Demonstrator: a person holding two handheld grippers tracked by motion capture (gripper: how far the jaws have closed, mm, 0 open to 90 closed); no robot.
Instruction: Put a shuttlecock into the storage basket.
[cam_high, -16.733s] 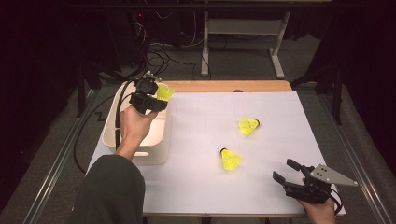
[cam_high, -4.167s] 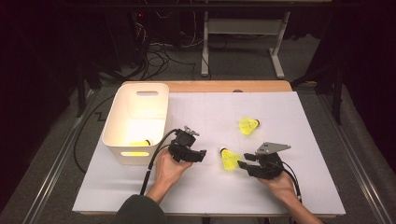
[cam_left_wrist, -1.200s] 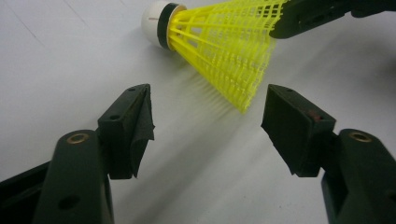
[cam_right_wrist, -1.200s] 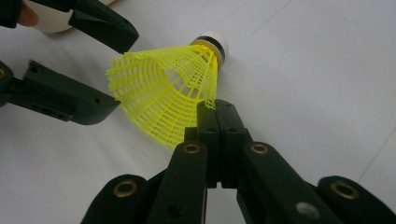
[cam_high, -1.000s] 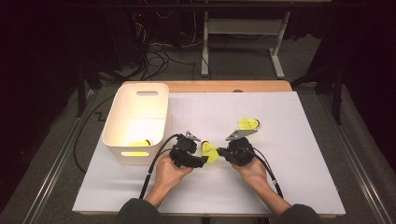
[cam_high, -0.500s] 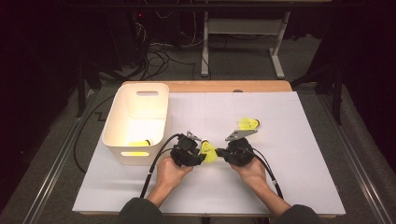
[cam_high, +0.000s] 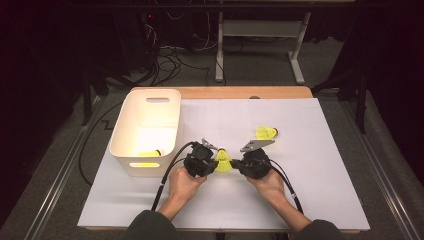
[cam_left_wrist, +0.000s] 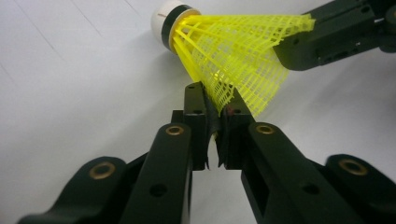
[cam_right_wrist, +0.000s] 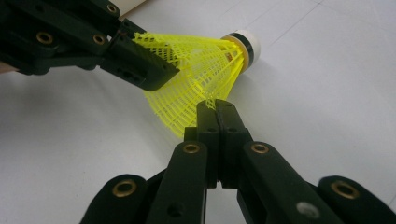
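High view | white bin (cam_high: 122, 137): 1 yellow shuttlecock (cam_high: 149, 153) inside | L gripper (cam_high: 210, 161) jaws just closing, R gripper (cam_high: 236, 163) jaws clamped, both on held shuttlecock (cam_high: 223, 162)

White bin (cam_high: 145, 131) walling off the frame's left beside my left gripper (cam_high: 207, 162), stray shuttlecock (cam_high: 266, 132) lying upper right of my right gripper (cam_high: 239, 165), bare white tabletop (cam_high: 325, 165) open along the right and lower edges for my hands.
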